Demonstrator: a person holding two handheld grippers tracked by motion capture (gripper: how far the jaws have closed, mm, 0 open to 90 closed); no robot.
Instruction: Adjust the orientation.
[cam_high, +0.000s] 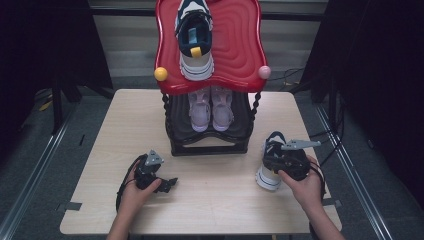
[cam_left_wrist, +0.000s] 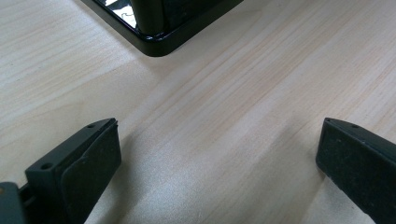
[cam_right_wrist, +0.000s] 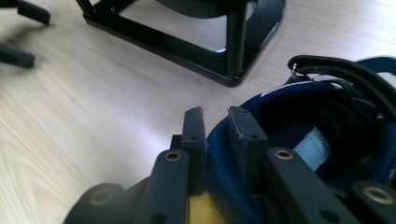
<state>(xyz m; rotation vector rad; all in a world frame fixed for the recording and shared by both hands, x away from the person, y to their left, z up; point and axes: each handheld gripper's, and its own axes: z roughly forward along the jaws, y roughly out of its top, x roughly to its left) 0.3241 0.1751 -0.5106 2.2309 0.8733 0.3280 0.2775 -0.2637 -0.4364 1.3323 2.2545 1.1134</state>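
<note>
One navy-and-white sneaker (cam_high: 268, 159) stands on the right side of a pale wooden table (cam_high: 215, 200), just beside the black base of a two-tier shoe rack (cam_high: 210, 145), its toe pointing away from the person. Clamped on its padded heel collar (cam_right_wrist: 219, 154) is the right gripper (cam_high: 280, 161), one black jaw outside the shoe and the other inside the opening, with the yellow heel tab visible between the jaw arms in the right gripper view. Holding that gripper is the person's right hand (cam_high: 302, 185), which comes in from the table's near edge. Well apart on the left side of the table, the left gripper (cam_high: 167, 184) rests low over bare wood in the person's left hand (cam_high: 140, 192), its jaws spread wide with nothing between them; the left gripper view shows a corner of the rack's base ahead of them. Up on the rack's red wavy top shelf (cam_high: 240, 45) sits the matching navy-and-white sneaker (cam_high: 195, 37), heel toward the person, while a pair of pale lilac shoes (cam_high: 211, 107) stands side by side on the dark lower shelf.
</note>
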